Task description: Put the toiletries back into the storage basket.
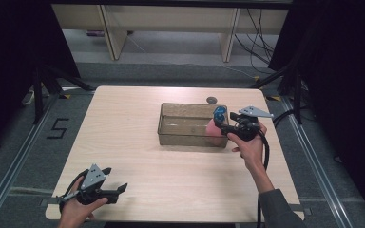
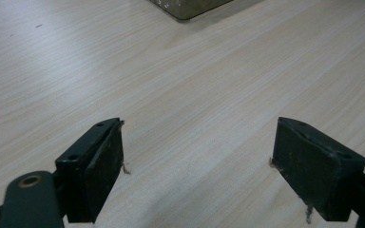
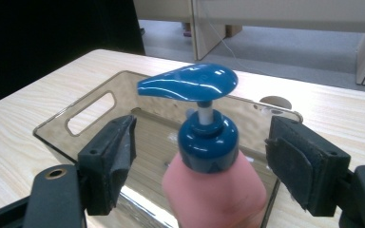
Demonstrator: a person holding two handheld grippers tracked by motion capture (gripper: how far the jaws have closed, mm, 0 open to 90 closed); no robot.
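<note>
Pink pump bottle (image 3: 214, 190), blue pump head, upright inside clear tray (image 3: 100, 95).

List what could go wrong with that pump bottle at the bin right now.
1. The right gripper stands open around the pink pump bottle, its pads apart from it; if the bottle is not resting firmly in the clear bin, it could tip.
2. The bottle sits at the bin's right end, close to the wall; pulling the gripper back could knock it over.
3. The blue pump head sticks out sideways and could catch on a pad.
</note>
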